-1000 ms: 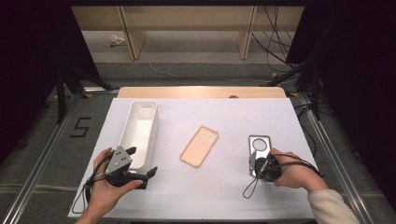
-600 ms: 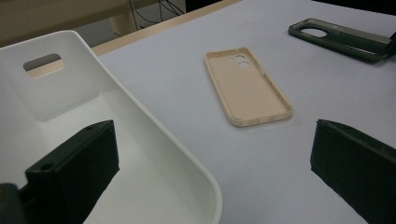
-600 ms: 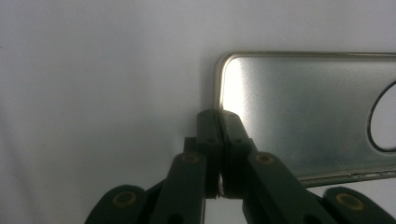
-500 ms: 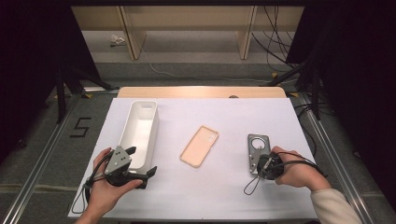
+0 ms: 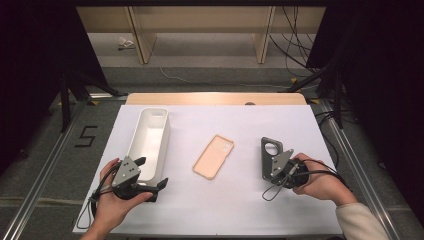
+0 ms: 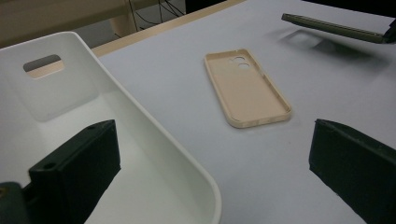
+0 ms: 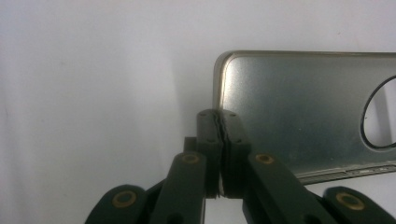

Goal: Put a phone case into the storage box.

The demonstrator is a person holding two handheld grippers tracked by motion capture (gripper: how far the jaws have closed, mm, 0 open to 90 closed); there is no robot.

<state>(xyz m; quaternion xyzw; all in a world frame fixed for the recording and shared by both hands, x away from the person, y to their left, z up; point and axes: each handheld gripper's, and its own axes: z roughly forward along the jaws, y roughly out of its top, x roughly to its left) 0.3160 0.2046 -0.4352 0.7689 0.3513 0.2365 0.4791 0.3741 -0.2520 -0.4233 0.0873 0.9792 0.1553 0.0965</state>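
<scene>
A peach phone case (image 5: 214,156) (image 6: 245,88) lies hollow side up in the middle of the white table. My right gripper (image 5: 275,167) (image 7: 220,116) is shut on the edge of a dark grey phone case (image 5: 270,148) (image 7: 299,107). That grey case (image 6: 336,29) is tipped up off the table and casts a shadow under it. My left gripper (image 5: 151,171) (image 6: 212,140) stands open at the near end of a long white bin (image 5: 150,132) (image 6: 163,135), one jaw inside it and one outside over the table. Nothing is between its jaws but the bin's wall.
The white sheet (image 5: 225,210) covers the table, with a wooden strip (image 5: 215,98) along its far edge. Cables (image 5: 325,172) trail from the right gripper. Beyond the table are wooden shelving legs and a dark floor.
The right gripper has shifted slightly left with the grey case, which has tipped from lying flat to standing on edge. The left gripper has kept still.
</scene>
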